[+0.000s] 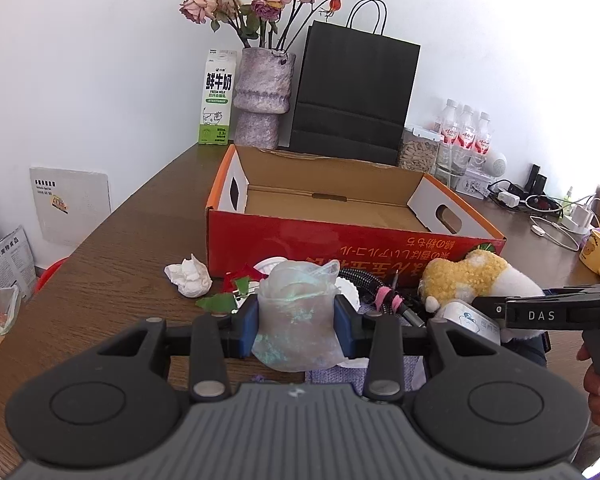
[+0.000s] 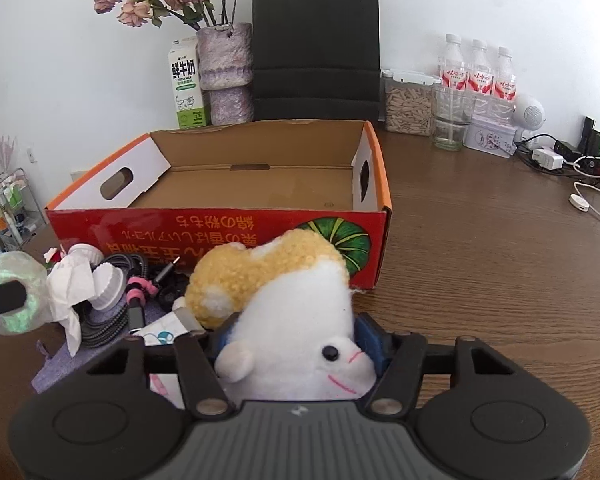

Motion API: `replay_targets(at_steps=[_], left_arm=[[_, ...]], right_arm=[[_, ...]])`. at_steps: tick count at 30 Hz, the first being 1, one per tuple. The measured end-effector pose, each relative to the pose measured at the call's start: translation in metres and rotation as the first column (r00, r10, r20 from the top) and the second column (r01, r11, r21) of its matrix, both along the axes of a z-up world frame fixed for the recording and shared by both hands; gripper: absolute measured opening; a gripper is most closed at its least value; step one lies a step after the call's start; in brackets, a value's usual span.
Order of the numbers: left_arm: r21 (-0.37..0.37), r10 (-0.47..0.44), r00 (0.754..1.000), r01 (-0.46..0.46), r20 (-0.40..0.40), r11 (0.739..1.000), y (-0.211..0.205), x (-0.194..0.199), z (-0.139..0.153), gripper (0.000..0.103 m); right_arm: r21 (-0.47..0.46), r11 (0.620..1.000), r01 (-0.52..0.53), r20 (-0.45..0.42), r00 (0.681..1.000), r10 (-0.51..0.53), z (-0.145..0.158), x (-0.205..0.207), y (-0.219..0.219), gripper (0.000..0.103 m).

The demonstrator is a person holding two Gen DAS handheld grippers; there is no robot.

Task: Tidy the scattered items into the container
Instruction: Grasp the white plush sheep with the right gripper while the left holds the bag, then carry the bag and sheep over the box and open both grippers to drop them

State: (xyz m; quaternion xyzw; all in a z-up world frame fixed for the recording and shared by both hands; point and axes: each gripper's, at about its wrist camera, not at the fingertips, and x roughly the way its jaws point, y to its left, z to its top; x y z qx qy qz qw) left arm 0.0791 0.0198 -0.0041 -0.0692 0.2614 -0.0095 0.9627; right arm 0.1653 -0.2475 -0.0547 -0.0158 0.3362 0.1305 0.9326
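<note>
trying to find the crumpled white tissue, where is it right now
In the left wrist view the crumpled tissue lies on the wooden table, left of the clutter pile, just in front of the red cardboard box's near-left corner.

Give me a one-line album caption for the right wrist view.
Right gripper closes around a white-and-yellow plush toy in front of the empty red cardboard box.
</note>
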Motion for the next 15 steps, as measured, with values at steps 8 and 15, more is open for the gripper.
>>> replay_targets(at_steps=[8, 15], left_arm=[[-0.003, -0.006, 1.0, 0.006, 0.019, 1.0, 0.001, -0.002, 0.003, 0.039], [-0.006, -0.017, 0.998, 0.017, 0.067, 1.0, -0.003, 0.002, 0.019, 0.039]], right_arm=[[0.056, 0.998, 0.008, 0.055, 0.998, -0.011, 0.01, -0.014, -0.008, 0.054], [0.083, 0.997, 0.007, 0.115, 0.993, -0.017, 0.026, -0.021, -0.014, 0.052]])
